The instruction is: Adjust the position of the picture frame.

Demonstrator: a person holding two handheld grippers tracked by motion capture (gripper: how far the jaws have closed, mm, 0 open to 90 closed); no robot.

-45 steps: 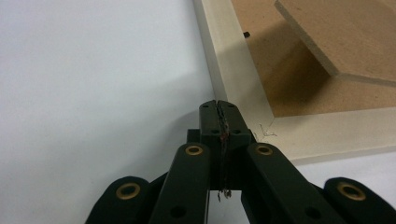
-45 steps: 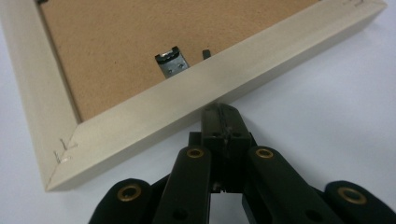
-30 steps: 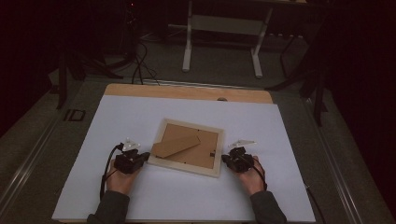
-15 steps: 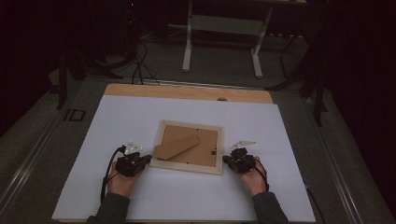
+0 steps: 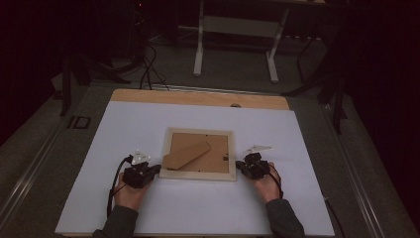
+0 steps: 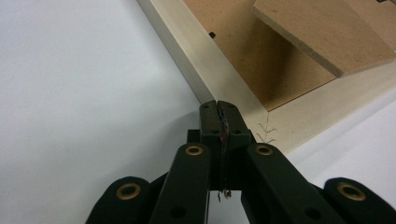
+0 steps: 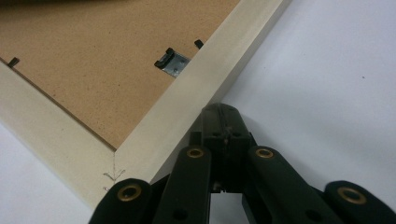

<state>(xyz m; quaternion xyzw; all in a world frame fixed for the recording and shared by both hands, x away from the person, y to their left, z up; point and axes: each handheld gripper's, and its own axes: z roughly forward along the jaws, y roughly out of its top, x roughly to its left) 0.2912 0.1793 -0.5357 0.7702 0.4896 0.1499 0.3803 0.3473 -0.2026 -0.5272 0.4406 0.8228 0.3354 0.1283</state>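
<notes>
A pale wooden picture frame (image 5: 198, 175) lies face down on the white table (image 5: 124, 129), its brown backing board (image 5: 218, 158) up and the easel stand (image 5: 187, 154) folded across it. My left gripper (image 5: 154, 171) is shut with nothing in it, its tips against the frame's near left corner (image 6: 243, 105). My right gripper (image 5: 240, 166) is also shut and empty, pressed to the frame's right side rail (image 7: 205, 79) near the near right corner. A small metal hanger clip (image 7: 172, 60) sits on the backing by that rail.
A wooden strip (image 5: 198, 98) runs along the table's far edge. Beyond it stand a white table leg frame (image 5: 235, 29) and cables (image 5: 146, 69) on the dark floor. White surface lies open on all sides of the frame.
The frame has turned from skewed to square with the table. Both grippers moved with its near corners, staying shut against it.
</notes>
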